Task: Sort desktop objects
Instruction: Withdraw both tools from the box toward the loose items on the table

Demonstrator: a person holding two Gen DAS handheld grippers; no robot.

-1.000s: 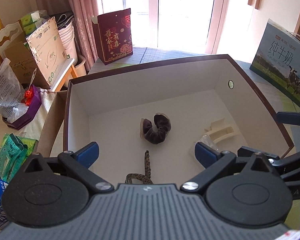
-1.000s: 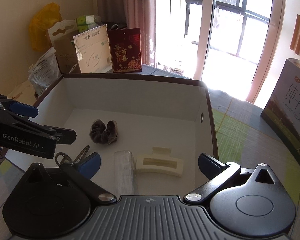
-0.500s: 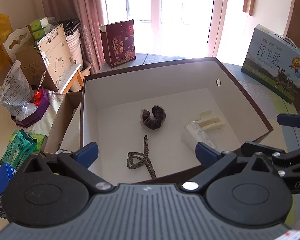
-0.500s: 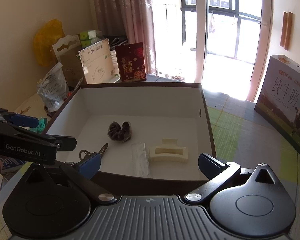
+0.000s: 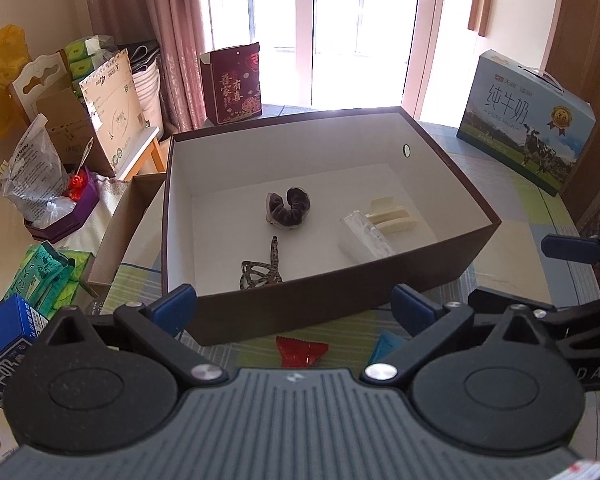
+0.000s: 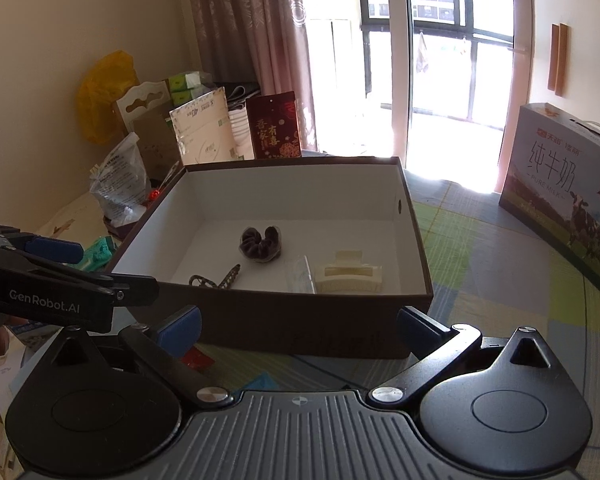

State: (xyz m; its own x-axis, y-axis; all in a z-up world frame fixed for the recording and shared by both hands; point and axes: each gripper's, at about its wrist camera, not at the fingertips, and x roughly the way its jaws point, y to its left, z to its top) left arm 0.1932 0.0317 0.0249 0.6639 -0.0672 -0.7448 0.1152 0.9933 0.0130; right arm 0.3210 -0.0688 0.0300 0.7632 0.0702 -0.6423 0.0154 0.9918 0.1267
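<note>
Holding both tools with their jaws spread wide and gripping nothing, I am hovering my left gripper (image 5: 294, 308) and my right gripper (image 6: 298, 326) just short of the near wall of one brown box (image 5: 340, 300). Two small packets are lying on the table beneath me, one red wrapper (image 5: 302, 350) and one teal packet (image 5: 384, 346), though my own frame is covering part of the teal one, so I cannot tell its shape. Four things are sitting on the box's white floor: one dark scrunchie (image 5: 288, 208) near the middle, one leopard-print hair tie (image 5: 262, 270) nearer to me, and one clear plastic packet (image 5: 364, 236) touching one cream claw clip (image 5: 390, 214) on the right. Farther out, one milk carton box (image 5: 526, 120) is standing on the table at the right, and one dark red gift box (image 5: 232, 84) is standing behind the brown box.
</note>
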